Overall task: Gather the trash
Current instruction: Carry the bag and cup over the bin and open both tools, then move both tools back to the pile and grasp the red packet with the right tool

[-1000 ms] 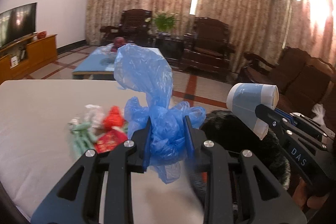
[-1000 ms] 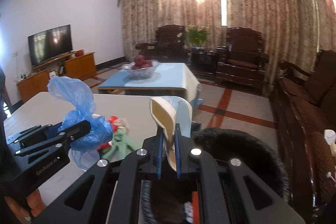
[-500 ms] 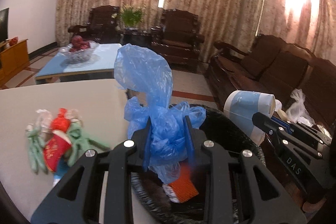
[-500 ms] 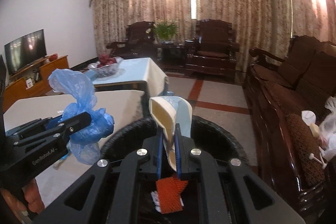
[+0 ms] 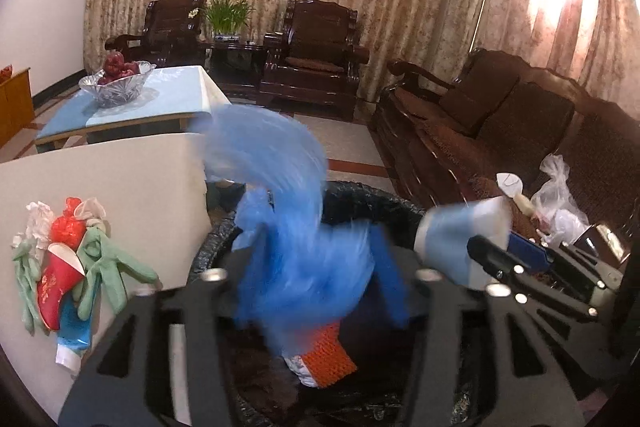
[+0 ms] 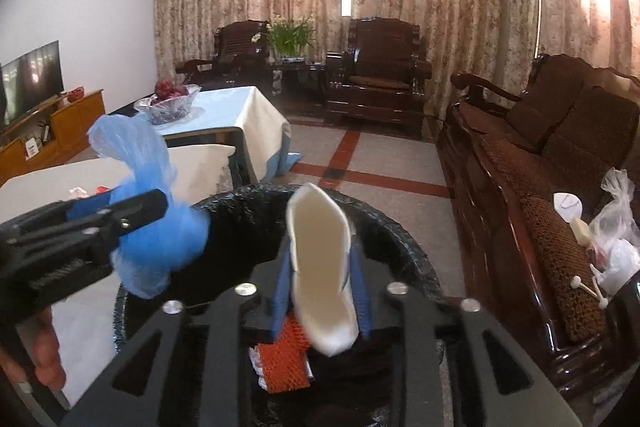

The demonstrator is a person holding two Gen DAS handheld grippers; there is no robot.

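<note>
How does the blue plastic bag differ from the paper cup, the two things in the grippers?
The blue plastic bag is soft, crumpled film; the paper cup is stiff, pinched flat-sided. The bag is blue all over; the cup is cream inside with a pale blue outside. The left gripper has the bag, the right gripper the cup. Both hang over the black bin.

**Both grippers let go over the bin**

The left gripper (image 5: pixel 316 279) has spread its fingers apart, and the blue plastic bag (image 5: pixel 288 247) it pinched a moment ago now smears with motion between them, above the black bin (image 5: pixel 360 195). The right gripper (image 6: pixel 320 287) has widened too; the paper cup (image 6: pixel 320 267), earlier squeezed flat, has sprung fuller and sits loosely between the blue pads. Both views have swung further from the table (image 5: pixel 100 187) toward the bin.
</note>
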